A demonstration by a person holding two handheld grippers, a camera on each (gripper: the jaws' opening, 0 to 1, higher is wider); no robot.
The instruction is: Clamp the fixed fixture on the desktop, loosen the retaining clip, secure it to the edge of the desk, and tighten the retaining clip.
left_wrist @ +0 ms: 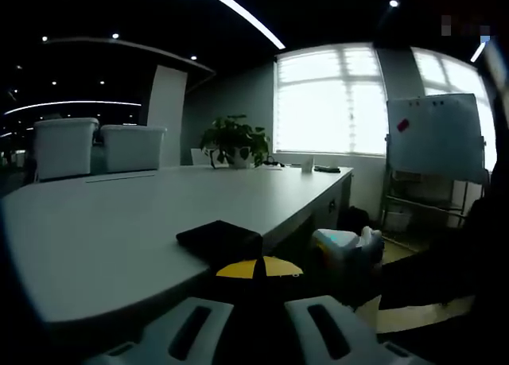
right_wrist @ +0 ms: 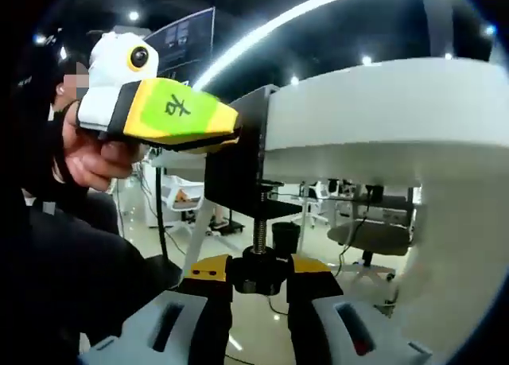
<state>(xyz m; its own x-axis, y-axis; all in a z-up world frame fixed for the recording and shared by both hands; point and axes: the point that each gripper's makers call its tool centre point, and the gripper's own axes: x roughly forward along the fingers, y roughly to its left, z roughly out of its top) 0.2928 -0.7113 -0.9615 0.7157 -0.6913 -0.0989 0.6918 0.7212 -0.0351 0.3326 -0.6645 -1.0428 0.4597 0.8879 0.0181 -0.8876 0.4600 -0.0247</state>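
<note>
While the black clamp fixture (right_wrist: 238, 154) is sitting over the table (right_wrist: 382, 110) edge, its top plate (left_wrist: 220, 239) lying on the tabletop, the right claw (right_wrist: 260, 281) is closing on the screw knob (right_wrist: 258, 271) beneath the table. The left claw (right_wrist: 231, 126) is gripping the fixture at the edge, a hand (right_wrist: 91, 158) holding it

Dim office: bright window (left_wrist: 330, 99), whiteboard (left_wrist: 435, 136), potted plant (left_wrist: 235, 141) and two bins (left_wrist: 97, 146) are seen; ceiling strip lights (left_wrist: 238, 13) lit.
</note>
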